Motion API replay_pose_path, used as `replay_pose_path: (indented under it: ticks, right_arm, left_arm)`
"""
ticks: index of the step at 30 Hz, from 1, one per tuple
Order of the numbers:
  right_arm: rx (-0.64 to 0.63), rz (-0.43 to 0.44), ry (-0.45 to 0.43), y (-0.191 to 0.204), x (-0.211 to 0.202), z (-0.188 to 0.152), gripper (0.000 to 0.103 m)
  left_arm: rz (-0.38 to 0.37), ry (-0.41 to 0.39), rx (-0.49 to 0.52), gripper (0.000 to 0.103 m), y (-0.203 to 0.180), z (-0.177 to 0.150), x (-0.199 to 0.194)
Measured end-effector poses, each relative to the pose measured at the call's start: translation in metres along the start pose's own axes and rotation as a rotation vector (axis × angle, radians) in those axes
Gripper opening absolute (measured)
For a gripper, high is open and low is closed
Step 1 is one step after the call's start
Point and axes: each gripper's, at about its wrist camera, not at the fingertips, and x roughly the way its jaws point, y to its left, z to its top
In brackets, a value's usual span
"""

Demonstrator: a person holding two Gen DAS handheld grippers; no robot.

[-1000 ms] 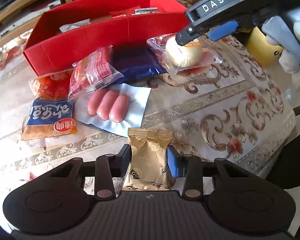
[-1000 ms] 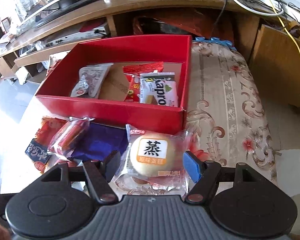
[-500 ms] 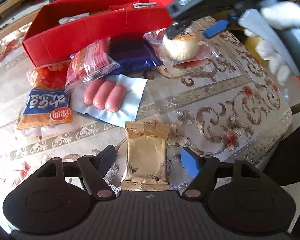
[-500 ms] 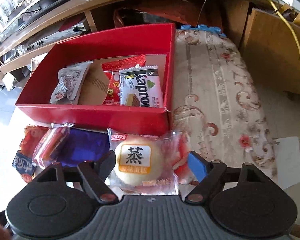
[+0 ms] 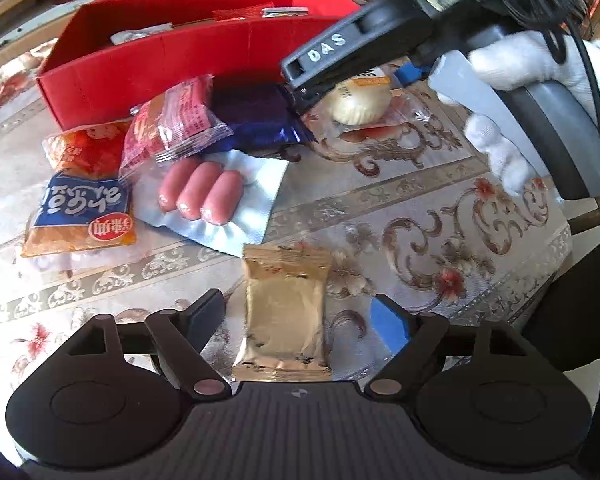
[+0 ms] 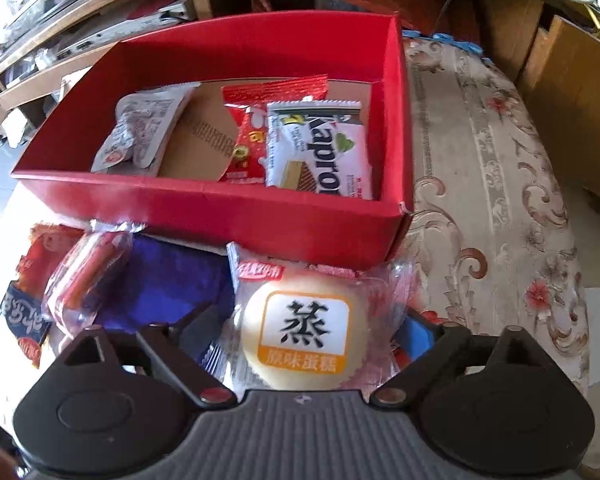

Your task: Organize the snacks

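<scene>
My left gripper is open, its fingers apart on either side of a gold snack packet lying on the tablecloth. My right gripper is shut on a wrapped round steamed cake, just in front of the red box; the cake also shows in the left wrist view. The box holds a Kapron wafer pack, a red packet and a white packet.
Loose snacks lie before the box: a sausage pack, a blue pouch, a red clear-wrapped snack and an orange-blue bag. The patterned tablecloth stretches to the right. Wooden furniture stands behind.
My left gripper opened and let go of the gold packet, which now lies on the cloth. My right gripper closed in on the steamed cake.
</scene>
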Motion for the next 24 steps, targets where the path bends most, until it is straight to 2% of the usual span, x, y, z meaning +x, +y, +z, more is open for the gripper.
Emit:
replay_pose_path:
  ticks: [6,8,9,13,18,24]
  right_arm:
    - [-0.067,0.012,-0.004,0.003,-0.001,-0.009,0.103]
    - [-0.084,-0.010,-0.009,0.002,-0.006,-0.014,0.092]
    - [-0.101,-0.036,-0.007,0.002,-0.009,-0.018,0.085]
    - [-0.125,-0.041,-0.002,-0.003,-0.020,-0.031,0.080]
    - [-0.133,-0.031,-0.035,-0.003,-0.043,-0.041,0.079]
    - [-0.152,-0.015,-0.069,0.007,-0.066,-0.055,0.079]
  left_arm:
    - [0.028,0.002,0.013,0.087,-0.002,-0.001,0.001]
    - [0.048,0.003,0.027,0.086,-0.006,-0.002,0.001]
    - [0.059,0.004,0.032,0.083,-0.008,-0.002,0.002]
    - [0.110,-0.001,0.027,0.072,-0.013,-0.002,0.000]
    - [0.126,-0.016,-0.011,0.052,-0.010,-0.003,-0.005]
    - [0.118,-0.025,-0.018,0.048,-0.012,-0.004,-0.008]
